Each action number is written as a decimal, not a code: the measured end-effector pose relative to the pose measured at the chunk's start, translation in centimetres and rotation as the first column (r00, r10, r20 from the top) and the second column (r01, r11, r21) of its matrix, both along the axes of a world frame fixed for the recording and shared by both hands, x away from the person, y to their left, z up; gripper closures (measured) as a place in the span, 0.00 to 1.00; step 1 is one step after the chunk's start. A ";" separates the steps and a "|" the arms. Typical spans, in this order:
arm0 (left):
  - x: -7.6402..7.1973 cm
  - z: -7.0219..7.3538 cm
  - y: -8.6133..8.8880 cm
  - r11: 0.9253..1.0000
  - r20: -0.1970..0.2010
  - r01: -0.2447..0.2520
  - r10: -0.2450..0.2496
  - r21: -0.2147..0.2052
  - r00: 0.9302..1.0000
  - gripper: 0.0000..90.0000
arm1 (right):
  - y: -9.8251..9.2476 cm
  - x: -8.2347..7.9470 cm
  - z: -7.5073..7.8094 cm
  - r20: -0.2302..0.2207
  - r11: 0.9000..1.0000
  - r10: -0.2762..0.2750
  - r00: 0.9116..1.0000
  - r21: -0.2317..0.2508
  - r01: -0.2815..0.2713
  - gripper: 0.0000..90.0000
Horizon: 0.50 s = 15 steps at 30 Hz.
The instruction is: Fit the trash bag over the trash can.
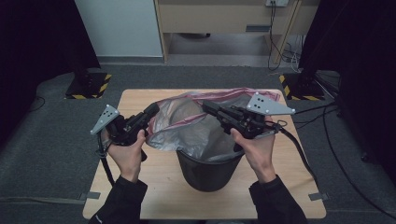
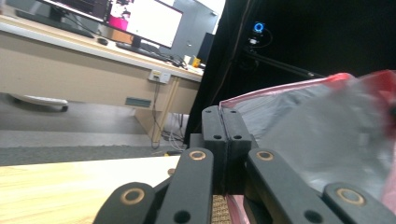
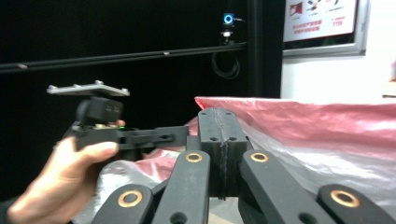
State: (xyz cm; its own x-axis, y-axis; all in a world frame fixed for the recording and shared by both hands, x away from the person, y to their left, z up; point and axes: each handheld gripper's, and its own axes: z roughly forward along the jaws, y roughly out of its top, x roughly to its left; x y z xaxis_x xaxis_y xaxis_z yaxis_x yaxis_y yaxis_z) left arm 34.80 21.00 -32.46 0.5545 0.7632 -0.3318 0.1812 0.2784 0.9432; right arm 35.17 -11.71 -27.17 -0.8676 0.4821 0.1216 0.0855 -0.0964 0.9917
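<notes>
Work in hand: a bin bag [image 1: 196,123] is being fitted into a dark bin [image 1: 208,168] on the worktop [image 1: 154,186].
Bin: it stands upright near the middle of the worktop, toward the 6 o'clock edge, between the two forearms in the high view.
Bag: translucent grey with a pinkish-red rim; its lower part is seen inside the bin, while the mouth is held up and spread above the bin toward 12 o'clock.
Left gripper [image 1: 152,112]: clenched, the jaws pressed together on the bag's rim at about 9 o'clock of the bin; in the left gripper view [image 2: 226,135] the rim is seen running off from the closed jaws.
Right gripper [image 1: 208,106]: clenched likewise, at about 1 o'clock of the bin; in the right gripper view [image 3: 220,135] a thin line is seen between the closed jaws, judged to be the film, with the red rim just behind.
Done so far: the bag is judged to be opened and lowered into the bin.
Left to do: the rim is not yet folded over the bin's edge; it would need to be pulled down and wrapped around the lip on all sides, then released.
</notes>
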 end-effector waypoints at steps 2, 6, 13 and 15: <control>0.1 -0.3 0.0 1.000 -0.006 -0.011 0.011 0.011 1.000 1.00 | -0.5 -0.3 0.3 -0.005 1.000 0.007 1.000 0.006 -0.007 1.00; 0.1 -0.8 0.0 1.000 -0.012 -0.019 0.019 0.005 1.000 1.00 | -1.4 -0.5 1.0 -0.016 1.000 -0.006 1.000 0.007 0.006 1.00; -0.3 -1.2 0.0 1.000 -0.014 -0.021 0.021 0.020 1.000 1.00 | -2.6 -1.6 0.9 -0.027 0.998 -0.016 1.000 -0.069 0.014 1.00; -0.8 -1.1 0.2 0.999 -0.010 -0.021 0.022 0.033 1.000 1.00 | -3.2 -2.2 0.4 -0.035 0.997 -0.018 0.999 -0.080 0.015 1.00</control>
State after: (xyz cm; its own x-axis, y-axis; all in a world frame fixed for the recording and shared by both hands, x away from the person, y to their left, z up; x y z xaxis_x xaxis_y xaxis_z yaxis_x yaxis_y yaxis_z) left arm 34.03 21.16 -33.60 0.5347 0.7853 -0.3122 0.1852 0.2515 0.9500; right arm 33.01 -14.86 -26.80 -0.8552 0.5059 0.1131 0.1199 -0.0192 0.9926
